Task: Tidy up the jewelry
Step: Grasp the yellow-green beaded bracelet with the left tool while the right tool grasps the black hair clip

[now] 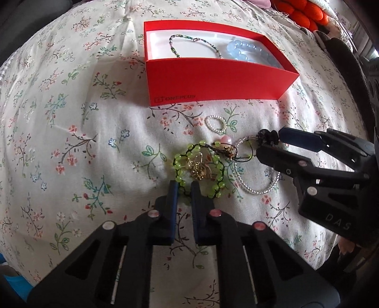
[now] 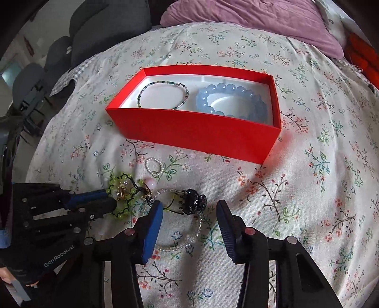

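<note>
A red box [image 1: 213, 80] [image 2: 196, 132] on the floral bedspread holds a thin beaded bracelet [image 2: 163, 94] and a pale blue bead bracelet [image 2: 232, 99]. In front of it lies a tangle: a green bead bracelet [image 1: 201, 170] [image 2: 123, 199], a gold piece [image 1: 199, 168], a clear bead bracelet [image 1: 255, 175] [image 2: 187, 227], a black beaded piece [image 1: 267, 137] [image 2: 194, 201] and a small pearl ring [image 1: 215, 123] [image 2: 155, 167]. My left gripper [image 1: 183, 187] [image 2: 106, 199] is narrowly open around the green bracelet's near edge. My right gripper [image 2: 189, 208] [image 1: 267, 142] is open around the black piece.
A purple pillow [image 2: 255, 21] lies at the far side of the bed. Orange knitted cushions [image 1: 305, 11] sit at the far right. Dark chairs [image 2: 47, 61] stand beyond the bed's left edge. The bedspread [image 1: 71, 142] extends left of the jewelry.
</note>
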